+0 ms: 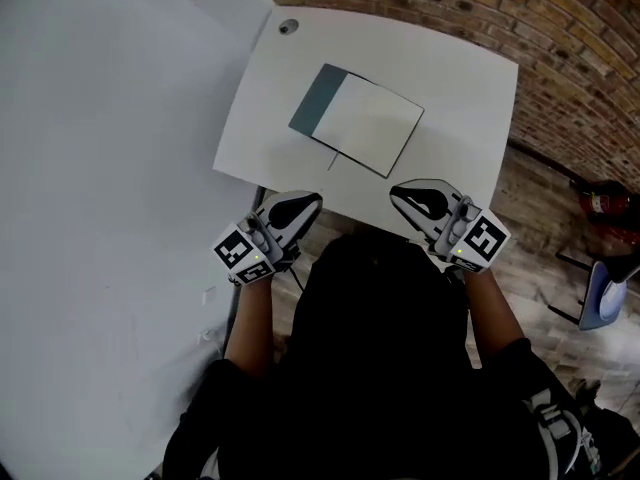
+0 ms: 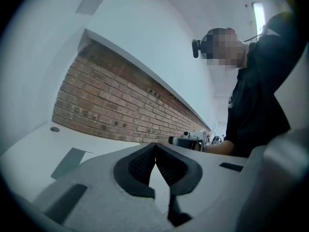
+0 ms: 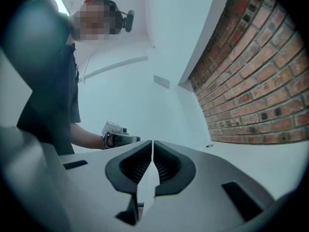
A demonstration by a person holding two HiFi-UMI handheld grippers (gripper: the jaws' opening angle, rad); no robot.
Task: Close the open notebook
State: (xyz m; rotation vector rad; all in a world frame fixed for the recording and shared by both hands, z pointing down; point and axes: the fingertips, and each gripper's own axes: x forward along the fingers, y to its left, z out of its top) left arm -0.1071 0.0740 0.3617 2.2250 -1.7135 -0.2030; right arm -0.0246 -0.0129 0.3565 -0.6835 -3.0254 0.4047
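Nearest me, both forearms reach forward to the near edge of the white bench (image 1: pixel 460 78), wrists level. I see the left tool (image 1: pixel 308 201) and right tool (image 1: pixel 402 192) with ribbed black pads pressed together, gripping nothing. Ahead of them, untouched, mid-bench, lies the flat rectangular notebook (image 1: pixel 365 123), pale with a teal left strip.

An office-like room: white table (image 1: pixel 450 88), brick wall (image 1: pixel 560 38), wooden floor (image 1: pixel 535 233).

Smooth matt table (image 1: pixel 455 78), rough brick wall (image 1: pixel 565 28), paper notebook (image 1: pixel 368 123).
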